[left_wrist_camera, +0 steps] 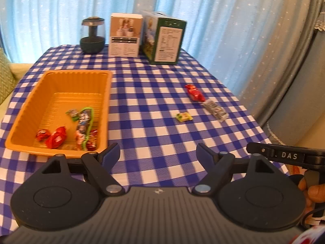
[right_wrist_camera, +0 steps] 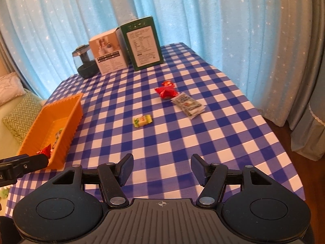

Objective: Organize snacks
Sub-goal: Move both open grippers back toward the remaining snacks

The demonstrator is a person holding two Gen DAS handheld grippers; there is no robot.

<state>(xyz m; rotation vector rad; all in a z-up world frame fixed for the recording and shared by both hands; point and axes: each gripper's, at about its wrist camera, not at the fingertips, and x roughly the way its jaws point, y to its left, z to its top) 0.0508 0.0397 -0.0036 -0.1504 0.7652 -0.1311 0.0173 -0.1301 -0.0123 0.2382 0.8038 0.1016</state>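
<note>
An orange tray (left_wrist_camera: 30, 109) sits on the left of the checked table and holds several wrapped snacks, red ones (left_wrist_camera: 55, 139) and a green-edged packet (left_wrist_camera: 84, 122). On the cloth to the right lie a red snack (left_wrist_camera: 194, 93), a yellow-green candy (left_wrist_camera: 184, 116) and a grey packet (left_wrist_camera: 215, 109). My left gripper (left_wrist_camera: 158, 154) is open and empty, just right of the tray's near corner. My right gripper (right_wrist_camera: 161, 168) is open and empty above the cloth, well short of the yellow-green candy (right_wrist_camera: 142, 120), red snack (right_wrist_camera: 166, 90) and grey packet (right_wrist_camera: 187, 105). The tray (right_wrist_camera: 67, 120) lies to its left.
At the table's far edge stand a dark glass jar (left_wrist_camera: 92, 35), a white box (left_wrist_camera: 125, 35) and a green box (left_wrist_camera: 164, 38). Blue curtains hang behind. The right gripper's body (left_wrist_camera: 288, 155) shows at the left view's right edge. A cushion (right_wrist_camera: 22, 111) lies left of the table.
</note>
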